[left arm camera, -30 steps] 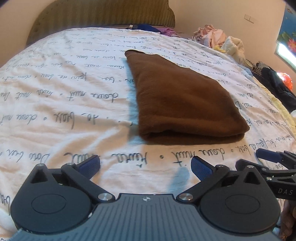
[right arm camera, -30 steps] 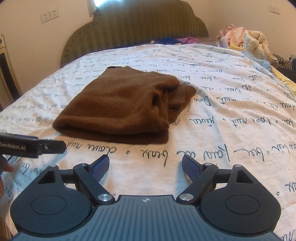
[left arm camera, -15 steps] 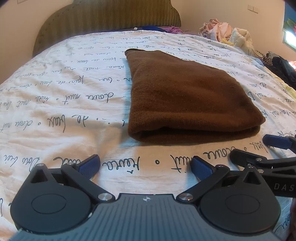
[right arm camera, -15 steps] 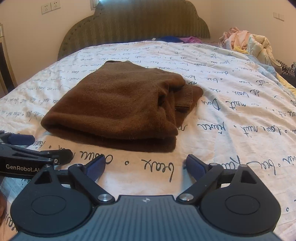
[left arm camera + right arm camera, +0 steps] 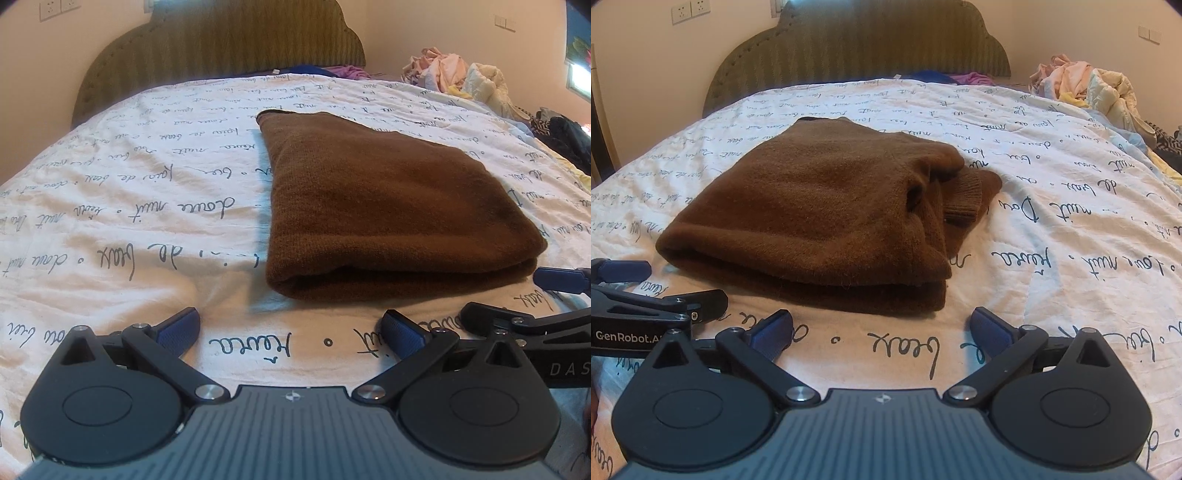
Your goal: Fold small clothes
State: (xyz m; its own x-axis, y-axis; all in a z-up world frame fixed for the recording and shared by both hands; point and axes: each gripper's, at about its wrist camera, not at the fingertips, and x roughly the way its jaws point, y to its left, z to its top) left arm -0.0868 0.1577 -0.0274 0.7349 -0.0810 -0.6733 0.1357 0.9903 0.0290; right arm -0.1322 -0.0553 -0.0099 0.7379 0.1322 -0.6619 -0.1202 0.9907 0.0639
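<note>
The brown sweater lies folded on the bed, on a white bedsheet printed with handwriting; a ribbed cuff pokes out at its right side. The left tool sits low over the sheet just short of the sweater's near edge, its blue pads spread apart and empty. The right tool is just beside it, likewise spread wide, holding nothing. A green headboard stands behind, and a heap of clothes lies at the far right.
</note>
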